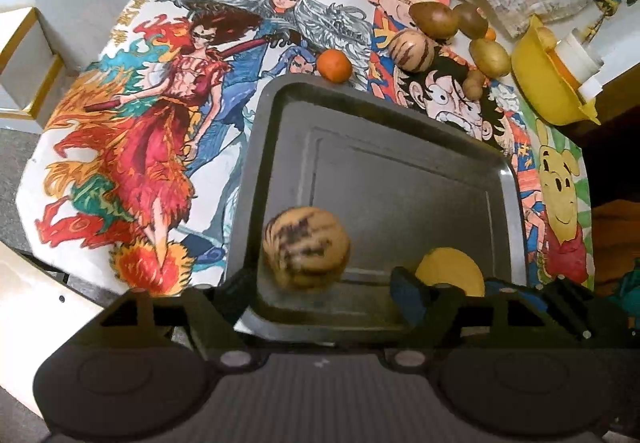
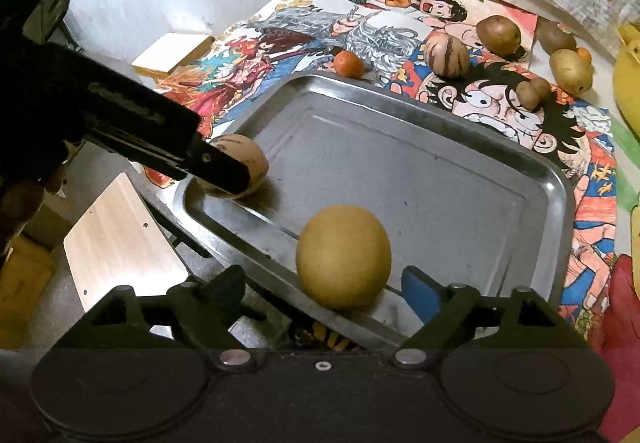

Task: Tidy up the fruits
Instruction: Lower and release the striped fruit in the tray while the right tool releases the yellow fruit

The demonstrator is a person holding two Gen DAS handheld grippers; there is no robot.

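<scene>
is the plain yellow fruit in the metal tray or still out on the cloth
In the tray. The yellow fruit rests on the metal tray floor by its near rim.

Surfaces: mostly metal, paper, plastic.
Tray (image 2: 552,199) was brushed metal, semi-glossy with scuffs. Poster (image 1: 132,147) under it looked like matt paper, hand-coloured. Yellow fruit (image 2: 343,256) had smooth matt skin; striped fruit (image 1: 306,247) smooth too. Bowl (image 1: 544,83) was glossy yellow plastic. Board (image 2: 120,243) showed pale wood grain.
</scene>
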